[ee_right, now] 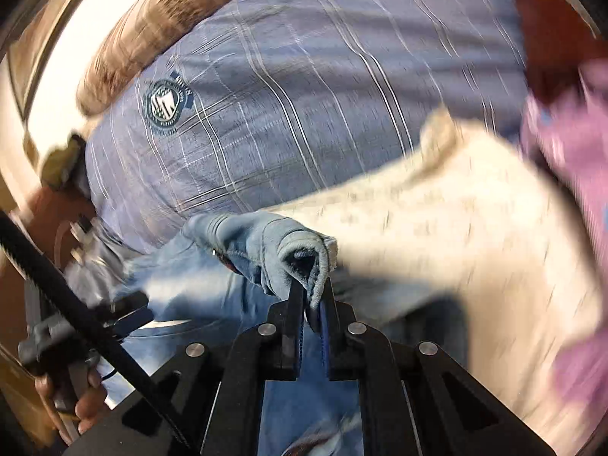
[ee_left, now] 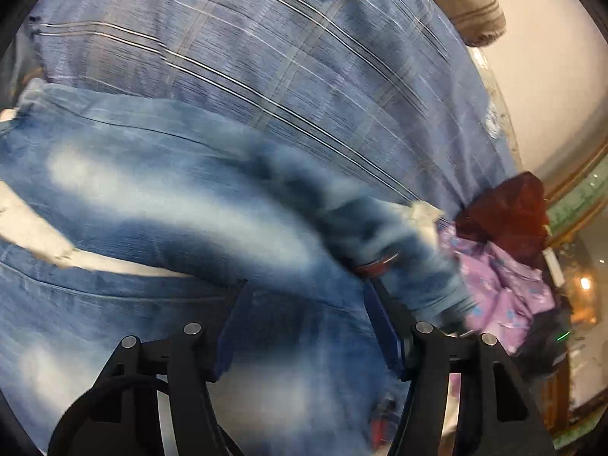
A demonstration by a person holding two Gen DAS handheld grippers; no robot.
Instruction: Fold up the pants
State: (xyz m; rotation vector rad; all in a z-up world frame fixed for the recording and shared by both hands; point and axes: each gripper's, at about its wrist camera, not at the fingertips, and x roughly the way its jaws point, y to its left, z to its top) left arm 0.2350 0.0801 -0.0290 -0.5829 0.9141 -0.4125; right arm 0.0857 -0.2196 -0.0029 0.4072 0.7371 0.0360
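Faded blue jeans (ee_left: 152, 197) lie spread across a blue plaid bedsheet (ee_left: 266, 57) and fill most of the left wrist view. My left gripper (ee_left: 306, 285) hovers low over them with its jaws wide apart, the denim showing in the gap and neither pad pressing on it. In the right wrist view my right gripper (ee_right: 313, 287) is shut on a bunched fold of the jeans (ee_right: 258, 243), which is lifted a little off the bed. The left tool (ee_right: 76, 326) and a person's hand (ee_right: 87, 399) show at the left edge of that view.
A brown striped pillow (ee_left: 467, 3) lies at the head of the bed, by a pale wall. Purple patterned cloth (ee_left: 501, 281) and a dark red garment (ee_left: 509, 209) are heaped at the bed's right side. A cream garment (ee_right: 456, 228) lies next to the jeans.
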